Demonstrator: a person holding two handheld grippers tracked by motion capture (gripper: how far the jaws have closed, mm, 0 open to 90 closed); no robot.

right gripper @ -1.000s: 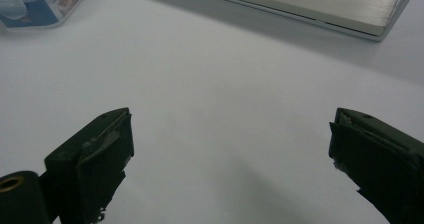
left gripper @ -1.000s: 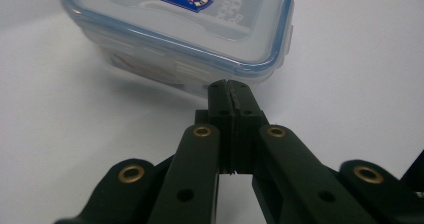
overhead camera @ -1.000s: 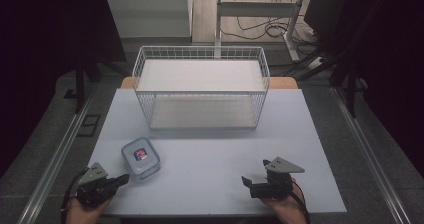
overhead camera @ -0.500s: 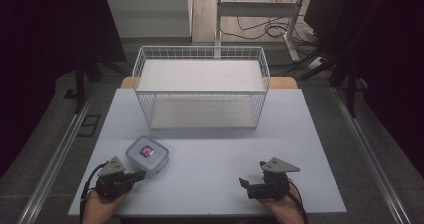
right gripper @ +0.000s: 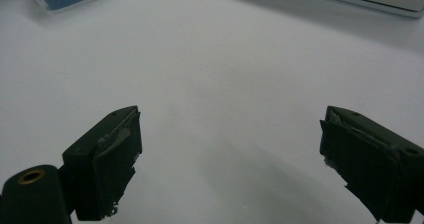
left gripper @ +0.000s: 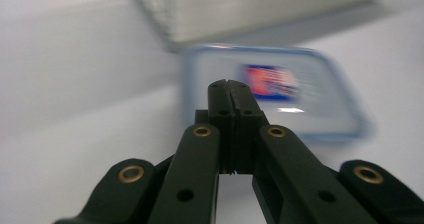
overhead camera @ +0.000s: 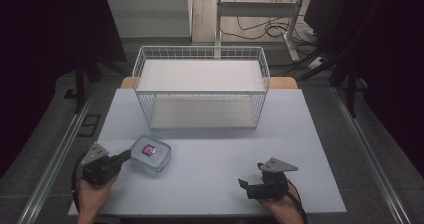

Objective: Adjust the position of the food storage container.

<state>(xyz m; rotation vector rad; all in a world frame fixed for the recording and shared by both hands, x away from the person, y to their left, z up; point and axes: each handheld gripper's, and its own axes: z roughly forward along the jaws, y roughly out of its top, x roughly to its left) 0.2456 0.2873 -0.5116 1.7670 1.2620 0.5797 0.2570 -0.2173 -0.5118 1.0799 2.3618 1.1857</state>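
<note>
The left gripper [overhead camera: 125, 156] – jaws pressed together, empty – nudged the lidded container [overhead camera: 150, 153] near the table's [overhead camera: 300, 149] front-left corner; best pushed low, squarely. The right gripper [overhead camera: 243, 185] sat wide, closing slightly, holding nothing.

- clear plastic lidded container with blue-red label [left gripper: 272, 91]: motion-blurred in left gripper view, label unreadable
- same container cut by top edge in right gripper view
- white wire basket [left gripper: 240, 9]: blurred, cropped at top

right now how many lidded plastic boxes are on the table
1. The lidded plastic box lies at the table's front left, just ahead of the left gripper, in front of the wire basket.
</note>
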